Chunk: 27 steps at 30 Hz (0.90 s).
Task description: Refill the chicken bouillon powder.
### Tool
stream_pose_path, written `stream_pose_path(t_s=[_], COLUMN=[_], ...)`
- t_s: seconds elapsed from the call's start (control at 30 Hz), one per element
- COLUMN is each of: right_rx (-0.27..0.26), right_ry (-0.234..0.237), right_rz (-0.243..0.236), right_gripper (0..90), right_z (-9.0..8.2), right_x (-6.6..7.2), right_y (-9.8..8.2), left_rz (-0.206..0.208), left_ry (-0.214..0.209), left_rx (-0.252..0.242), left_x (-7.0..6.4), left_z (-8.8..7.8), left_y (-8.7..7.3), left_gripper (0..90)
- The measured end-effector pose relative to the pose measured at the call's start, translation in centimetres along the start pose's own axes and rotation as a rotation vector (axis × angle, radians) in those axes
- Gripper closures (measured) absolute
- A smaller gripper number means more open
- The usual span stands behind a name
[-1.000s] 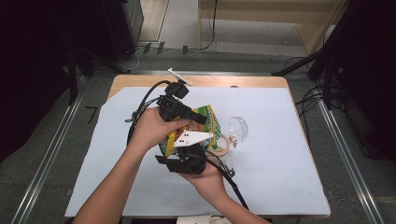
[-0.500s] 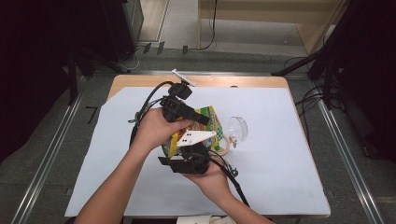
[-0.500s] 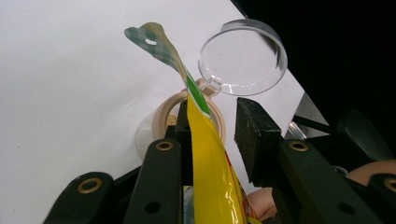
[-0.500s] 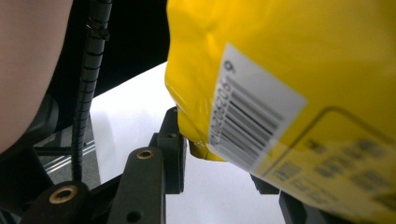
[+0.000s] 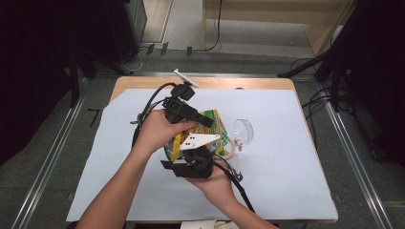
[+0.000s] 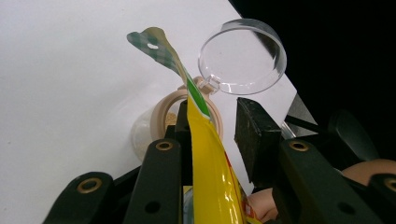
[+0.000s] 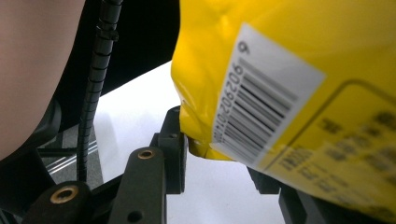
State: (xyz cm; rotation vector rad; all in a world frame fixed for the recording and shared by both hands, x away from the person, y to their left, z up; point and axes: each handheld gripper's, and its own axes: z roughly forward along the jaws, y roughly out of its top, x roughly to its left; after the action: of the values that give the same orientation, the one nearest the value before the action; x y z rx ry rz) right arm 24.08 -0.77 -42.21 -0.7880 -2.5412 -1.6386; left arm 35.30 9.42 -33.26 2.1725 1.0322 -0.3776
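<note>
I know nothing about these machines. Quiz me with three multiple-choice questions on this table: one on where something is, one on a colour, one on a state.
1. Where is the clear round lid?
A. right of the yellow bag
B. on the floor
C. under the sheet

2. What colour is the sheet on the table?
A. red
B. white
C. black

3. How do the left tongs stand?
A. wide apart, nothing between
B. bag edge between them, a gap at one pad
C. lying unheld

Answers: 1 A, the high view shows it beside the bag; 2 B, it looks white throughout; 3 B, the left gripper view shows the gap.
</note>
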Motion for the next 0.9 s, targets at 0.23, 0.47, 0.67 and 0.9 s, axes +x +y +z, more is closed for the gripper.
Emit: stream_pose_path(t_s=[0.23,0.47,0.67,0.9], right_rx=[-0.014,-0.024,-0.020,-0.019], right_ry=[-0.011,-0.014,-0.013,-0.019], right_rz=[-0.007,-0.011,-0.011,-0.018], right_gripper=[64.3,64.5,64.6,64.7], right_z=[0.1,0.0,-0.1,-0.2], right_x=[0.0,0.1,0.0,0.0], right_y=[-0.1,-0.2,-0.2,-0.3], left_rz=[0.011,0.027,0.029,0.036], left_ry=[0.017,0.030,0.030,0.030], left_rx=[-0.003,-0.002,-0.001,-0.001], left_x=[-0.5,-1.0,-1.0,-1.1], left_z=[0.0,0.1,0.2,0.2], left_y=[0.0,0.0,0.1,0.0], left_gripper=[71.4,71.2,71.2,71.1])
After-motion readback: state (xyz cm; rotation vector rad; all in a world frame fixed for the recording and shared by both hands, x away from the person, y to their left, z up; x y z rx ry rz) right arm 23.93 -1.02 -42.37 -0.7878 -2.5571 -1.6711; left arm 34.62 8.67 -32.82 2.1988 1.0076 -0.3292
